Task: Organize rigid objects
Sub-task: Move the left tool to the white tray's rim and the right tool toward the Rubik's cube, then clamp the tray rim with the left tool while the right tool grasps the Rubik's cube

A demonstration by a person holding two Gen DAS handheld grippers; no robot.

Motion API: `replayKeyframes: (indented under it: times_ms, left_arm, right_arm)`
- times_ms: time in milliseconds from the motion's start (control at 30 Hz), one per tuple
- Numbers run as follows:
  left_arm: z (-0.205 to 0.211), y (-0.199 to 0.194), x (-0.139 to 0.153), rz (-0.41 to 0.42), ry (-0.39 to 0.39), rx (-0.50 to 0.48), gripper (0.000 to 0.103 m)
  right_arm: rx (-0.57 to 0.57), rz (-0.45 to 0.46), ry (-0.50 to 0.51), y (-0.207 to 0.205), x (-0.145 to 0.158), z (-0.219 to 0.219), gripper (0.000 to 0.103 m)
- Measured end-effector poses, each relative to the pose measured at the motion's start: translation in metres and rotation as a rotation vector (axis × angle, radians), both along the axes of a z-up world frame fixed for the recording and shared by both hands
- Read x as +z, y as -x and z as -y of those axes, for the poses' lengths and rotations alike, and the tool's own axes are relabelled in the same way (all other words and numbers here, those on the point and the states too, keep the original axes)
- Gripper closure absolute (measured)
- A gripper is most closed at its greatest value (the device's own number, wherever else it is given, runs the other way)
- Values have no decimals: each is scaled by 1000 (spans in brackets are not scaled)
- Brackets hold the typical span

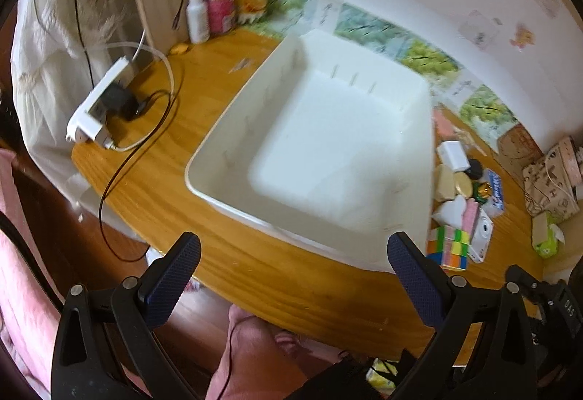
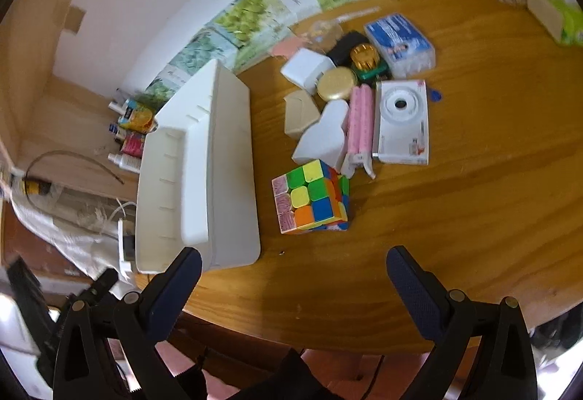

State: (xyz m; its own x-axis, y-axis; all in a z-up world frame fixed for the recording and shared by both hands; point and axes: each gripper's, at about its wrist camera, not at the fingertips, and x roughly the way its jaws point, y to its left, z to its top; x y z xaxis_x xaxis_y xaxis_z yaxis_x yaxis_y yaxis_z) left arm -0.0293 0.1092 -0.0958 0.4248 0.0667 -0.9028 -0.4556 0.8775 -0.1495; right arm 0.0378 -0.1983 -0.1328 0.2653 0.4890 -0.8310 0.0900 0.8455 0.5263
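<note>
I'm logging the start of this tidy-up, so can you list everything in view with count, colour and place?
Bin: 1, white, nothing in it, middle of the table.
Table: 1, orange-brown wood.
Puzzle cube: 1, multicoloured, right of the bin, nearest the edge.
Camera: 1, white, behind the cube.
Pink item: 1, left of the camera.
Gold round lid: 1, in the pile.
Blue packet: 1, back of the pile.
Power strip: 1, white, table's left end.
Bottle: 1, white, back left corner.
Left gripper: jaws open, holding nothing.
Right gripper: jaws open, holding nothing.
</note>
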Motion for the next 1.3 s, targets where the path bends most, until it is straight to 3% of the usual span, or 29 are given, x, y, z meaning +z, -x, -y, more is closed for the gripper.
replayKeyframes:
  times_ms: [233, 533, 767, 967, 1067, 1133, 1300]
  left_arm:
    - [-48, -14, -12, -65, 6, 22, 1]
    - [-90, -41, -26, -122, 10, -25, 1]
    - [-109, -64, -52, -209, 36, -104, 5]
    - [-112, -83, -77, -302, 67, -217, 16]
    - [-112, -89, -89, -346, 82, -270, 28]
    - [-113, -92, -97, -379, 95, -300, 42]
    - [-122, -100, -110, -425, 109, -340, 60]
  right_arm:
    - [-117, -135, -63, -12, -20, -7, 1]
    - [-286, -226, -147, -25, -47, -14, 1]
    - [-428, -289, -113, -30, -68, -19, 1]
    - [-522, -323, -100, -34, -82, -27, 1]
    - [-564, -328, -56, -35, -85, -31, 1]
    - [-590, -335, -29, -36, -87, -33, 1]
    - [-653, -346, -12, -37, -96, -35, 14]
